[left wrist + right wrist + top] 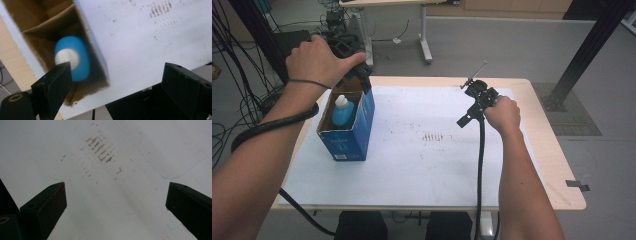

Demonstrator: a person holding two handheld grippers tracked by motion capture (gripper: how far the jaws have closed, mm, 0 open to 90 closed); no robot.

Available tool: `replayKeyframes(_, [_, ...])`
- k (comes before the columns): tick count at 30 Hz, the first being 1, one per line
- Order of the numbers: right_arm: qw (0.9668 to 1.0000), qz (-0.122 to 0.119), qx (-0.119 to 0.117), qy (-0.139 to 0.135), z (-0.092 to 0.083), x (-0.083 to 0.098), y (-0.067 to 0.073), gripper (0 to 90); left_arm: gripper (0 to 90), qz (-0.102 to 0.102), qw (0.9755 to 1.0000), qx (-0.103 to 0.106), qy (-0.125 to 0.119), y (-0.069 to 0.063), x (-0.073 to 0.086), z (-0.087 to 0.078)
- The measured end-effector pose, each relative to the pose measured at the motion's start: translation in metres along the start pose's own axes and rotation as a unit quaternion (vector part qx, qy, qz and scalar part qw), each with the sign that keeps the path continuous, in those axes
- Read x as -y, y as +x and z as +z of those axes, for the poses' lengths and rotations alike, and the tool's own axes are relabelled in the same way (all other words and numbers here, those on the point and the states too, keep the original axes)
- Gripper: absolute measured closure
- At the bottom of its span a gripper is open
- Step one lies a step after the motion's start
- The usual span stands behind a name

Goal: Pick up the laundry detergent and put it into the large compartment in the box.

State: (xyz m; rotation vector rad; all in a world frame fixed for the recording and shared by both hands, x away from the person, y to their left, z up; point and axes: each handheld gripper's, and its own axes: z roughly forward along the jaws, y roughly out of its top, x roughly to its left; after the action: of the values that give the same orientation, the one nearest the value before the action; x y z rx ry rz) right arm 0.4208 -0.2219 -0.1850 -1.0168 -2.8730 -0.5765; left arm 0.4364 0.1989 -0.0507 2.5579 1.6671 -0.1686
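Note:
An open-topped blue cardboard box (349, 135) stands on the left side of the white mat (422, 165). Inside it a blue bottle with a white cap (343, 111) stands upright. My left gripper (356, 70) hangs over the far end of the box, gripped from above by a hand. In the left gripper view its jaws (117, 70) are spread wide with nothing between them, and the bottle (80, 62) lies below in the box (50, 32), blurred. My right gripper (479, 97) hovers over the mat's right part, open (115, 192) and empty.
Brown smudges (434, 136) mark the mat's middle, also seen from the right gripper (100, 147). The wooden tabletop (557, 165) borders the mat. Behind stand another table's legs (426, 45), loose cables (242, 100) at left and a black frame post (587, 50) at right.

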Motion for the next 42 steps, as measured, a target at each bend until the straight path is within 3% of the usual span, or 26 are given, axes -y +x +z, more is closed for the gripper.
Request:
replayKeyframes(7, [1.0000, -0.002, 0.000, -0.003, -0.001, -0.001, 0.002, 3.4, 6.9, 0.058, 0.9982, 0.007, 0.006, -0.037, 0.000, 0.016])
replayKeyframes(12, [1.0000, -0.004, 0.001, -0.001, 0.000, -0.004, 0.002, 3.5, 7.0, 0.114, 0.9935, 0.007, 0.006, -0.070, 0.002, 0.024])
replayKeyframes(16, [1.0000, -0.004, 0.000, -0.001, 0.000, -0.004, 0.001, 3.4, 7.0, 0.143, 0.9896, 0.007, 0.012, -0.091, 0.003, 0.030])
replayKeyframes(18, [1.0000, -0.001, -0.001, -0.001, -0.001, -0.003, 0.001, 3.4, 7.0, 0.148, 0.9888, 0.011, 0.013, -0.092, 0.003, 0.031])
replayKeyframes(19, [1.0000, -0.002, -0.001, -0.002, 0.000, -0.002, 0.001, 3.4, 7.1, 0.159, 0.9872, 0.012, 0.016, -0.099, 0.003, 0.034])
replayKeyframes(28, [1.0000, 0.000, 0.002, -0.001, -0.003, 0.000, 0.001, 3.4, 7.0, 0.174, 0.9842, 0.015, 0.026, -0.112, 0.001, 0.043])
replayKeyframes(42, [1.0000, 0.000, 0.005, 0.000, -0.004, 0.001, 0.004, 3.4, 6.7, 0.174, 0.9840, 0.019, 0.032, -0.111, 0.000, 0.051])
